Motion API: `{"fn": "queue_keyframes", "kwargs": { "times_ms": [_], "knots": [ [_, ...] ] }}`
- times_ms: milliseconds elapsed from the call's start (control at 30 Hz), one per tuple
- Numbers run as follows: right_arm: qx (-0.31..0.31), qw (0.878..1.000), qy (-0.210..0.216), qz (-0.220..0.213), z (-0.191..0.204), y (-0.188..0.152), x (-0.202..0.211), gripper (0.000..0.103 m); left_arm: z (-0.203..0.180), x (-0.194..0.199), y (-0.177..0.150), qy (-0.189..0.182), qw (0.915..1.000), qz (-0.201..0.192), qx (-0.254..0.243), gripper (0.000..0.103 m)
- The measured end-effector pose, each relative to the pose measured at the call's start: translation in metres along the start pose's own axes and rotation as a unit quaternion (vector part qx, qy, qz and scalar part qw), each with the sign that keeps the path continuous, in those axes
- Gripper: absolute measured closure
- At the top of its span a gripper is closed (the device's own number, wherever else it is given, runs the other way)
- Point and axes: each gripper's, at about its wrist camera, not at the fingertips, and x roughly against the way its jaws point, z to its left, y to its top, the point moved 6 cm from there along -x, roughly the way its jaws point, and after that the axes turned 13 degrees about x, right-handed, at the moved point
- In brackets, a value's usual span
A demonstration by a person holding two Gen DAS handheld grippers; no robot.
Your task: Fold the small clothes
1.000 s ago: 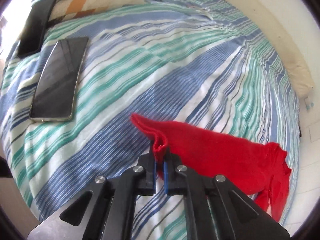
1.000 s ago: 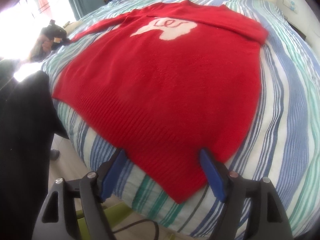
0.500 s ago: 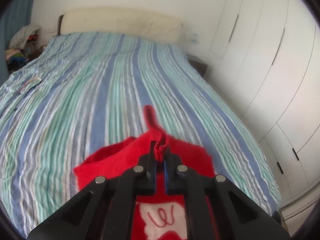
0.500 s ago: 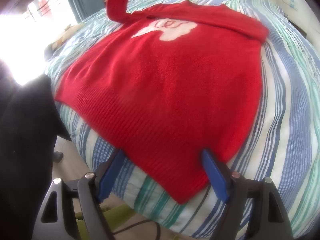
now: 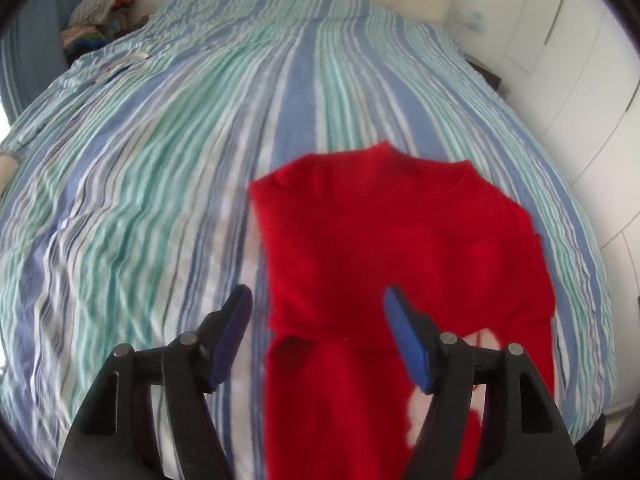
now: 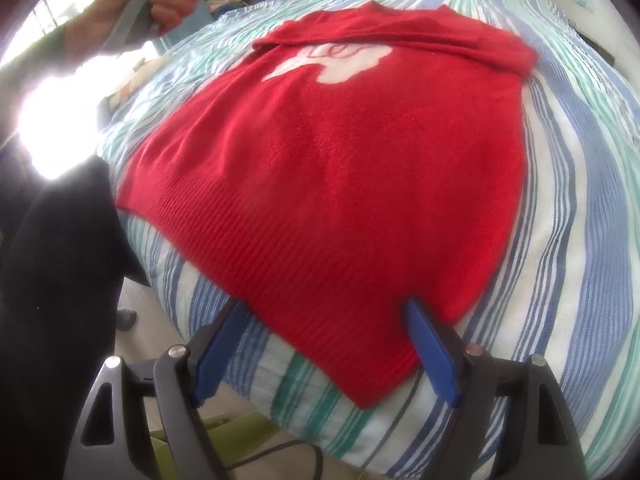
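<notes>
Sweater (image 5: 392, 232): half a second ago the left claw (image 5: 320, 336) pinched its sleeve; now that claw is spread and holds nothing, the sleeve lying folded across the chest. One sweater, two claws, one bed (image 5: 160, 160). It spreads from the left claw's 12 toward 3 o'clock. The right claw (image 6: 324, 344), spread too, has the hem (image 6: 320, 280) at 12 o'clock.

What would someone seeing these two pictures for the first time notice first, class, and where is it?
The bright red sweater stands out, spread flat on the striped bedspread near the bed's foot, with a white design near its folded-over top. Both claws are open and hold nothing: the right claw sits at the sweater's hem, and the left claw is above its upper part.
</notes>
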Motion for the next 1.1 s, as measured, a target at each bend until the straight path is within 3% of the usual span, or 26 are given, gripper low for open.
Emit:
{"fn": "queue_keyframes", "kwargs": {
  "times_ms": [67, 167, 233, 333, 400, 433, 500, 567, 700, 800, 900, 967, 1000, 1100],
  "knots": [
    [0.002, 1.0, 0.0, 0.001, 0.0, 0.0, 0.0, 0.019, 0.029, 0.001, -0.011, -0.007, 0.9999, 0.011, 0.006, 0.033],
    [0.014, 1.0, -0.007, 0.006, 0.004, 0.002, -0.002, 0.016, 0.033, -0.007, -0.037, -0.023, 0.9982, 0.038, -0.04, 0.033],
    [0.021, 1.0, -0.012, 0.01, 0.006, 0.002, -0.003, 0.015, 0.018, -0.018, -0.051, -0.006, 0.9945, 0.047, -0.094, 0.033],
    [0.025, 0.999, -0.016, 0.013, 0.007, 0.001, -0.004, 0.014, 0.002, -0.039, -0.058, 0.046, 0.9898, 0.021, -0.133, 0.037],
    [0.026, 0.999, -0.019, 0.013, 0.008, 0.001, -0.004, 0.014, 0.003, -0.051, -0.047, 0.074, 0.993, -0.005, -0.092, 0.053],
    [0.027, 0.999, -0.02, 0.013, 0.008, 0.001, -0.004, 0.014, 0.009, -0.055, -0.039, 0.07, 0.996, -0.016, -0.053, 0.059],
    [0.029, 0.999, -0.022, 0.011, 0.009, 0.001, -0.005, 0.014, 0.022, -0.057, -0.033, 0.03, 0.9989, -0.021, 0.028, 0.097],
    [0.032, 0.999, -0.024, 0.013, 0.01, 0.001, -0.004, 0.014, 0.039, -0.063, -0.038, 0.001, 0.9964, -0.009, 0.084, 0.099],
    [0.036, 0.999, -0.002, 0.02, 0.011, 0.012, 0.017, 0.027, 0.043, -0.064, -0.047, -0.015, 0.9961, -0.009, 0.086, 0.099],
    [0.008, 0.999, 0.044, -0.007, -0.009, 0.047, 0.047, 0.027, 0.046, -0.066, -0.052, -0.029, 0.9945, -0.004, 0.1, 0.097],
    [-0.041, 0.997, 0.055, -0.03, -0.061, 0.1, 0.059, 0.027, 0.05, -0.069, -0.052, -0.037, 0.9935, -0.007, 0.107, 0.097],
    [-0.12, 0.989, 0.07, -0.056, -0.11, 0.133, 0.054, 0.028, 0.049, -0.069, -0.052, -0.032, 0.9943, -0.009, 0.101, 0.097],
    [-0.175, 0.979, 0.076, -0.065, -0.137, 0.145, 0.047, 0.037, 0.049, -0.068, -0.053, -0.028, 0.9948, -0.01, 0.097, 0.097],
    [-0.328, 0.933, 0.12, -0.093, -0.201, 0.167, 0.015, 0.054, 0.047, -0.068, -0.053, -0.02, 0.9959, -0.015, 0.087, 0.097]
  ]
}}
